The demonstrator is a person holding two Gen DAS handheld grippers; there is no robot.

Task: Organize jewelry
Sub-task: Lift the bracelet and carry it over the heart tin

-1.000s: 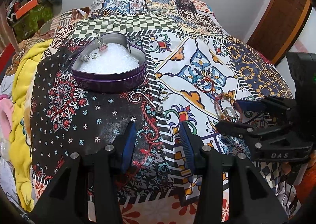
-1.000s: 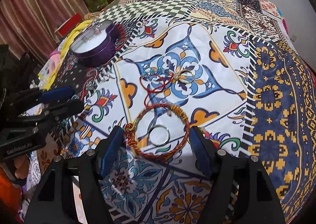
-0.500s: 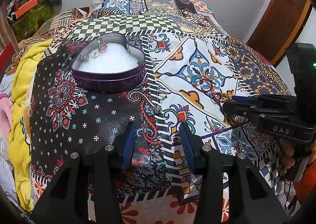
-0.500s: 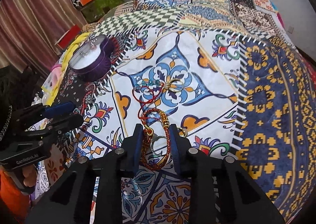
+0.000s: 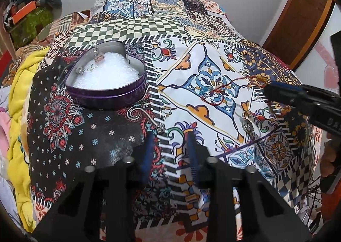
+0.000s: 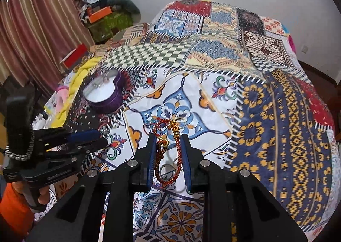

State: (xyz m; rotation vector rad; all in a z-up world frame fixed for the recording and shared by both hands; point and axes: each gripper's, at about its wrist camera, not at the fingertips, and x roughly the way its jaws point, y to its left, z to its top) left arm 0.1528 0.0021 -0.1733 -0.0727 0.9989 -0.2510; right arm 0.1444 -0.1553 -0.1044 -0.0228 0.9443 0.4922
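My right gripper (image 6: 168, 138) is shut on a red-and-gold braided bracelet (image 6: 179, 156), held above the patterned bedspread (image 6: 277, 135). A thin red thread (image 6: 158, 123) clings to the bracelet's top end. In the left wrist view that gripper (image 5: 269, 90) comes in from the right, with the thread (image 5: 215, 92) trailing down to the cloth. My left gripper (image 5: 170, 152) is open, nothing between its pads, just behind a small silver pendant (image 5: 161, 129). A purple heart-shaped tin (image 5: 110, 94) with white padding and a few small pieces sits at the far left.
Silver and gold rings (image 5: 247, 123) lie on the white patch; one ring (image 6: 168, 168) shows under the hanging bracelet. A yellow blanket (image 5: 17, 114) runs along the bed's left edge. Boxes and clutter (image 6: 102, 16) stand by the curtain, a wooden door (image 5: 298, 18) at the right.
The right gripper closed on the bracelet and lifted it off the cloth, pulling the red thread with it. The left gripper's fingers narrowed somewhat and sit closer to the pendant.
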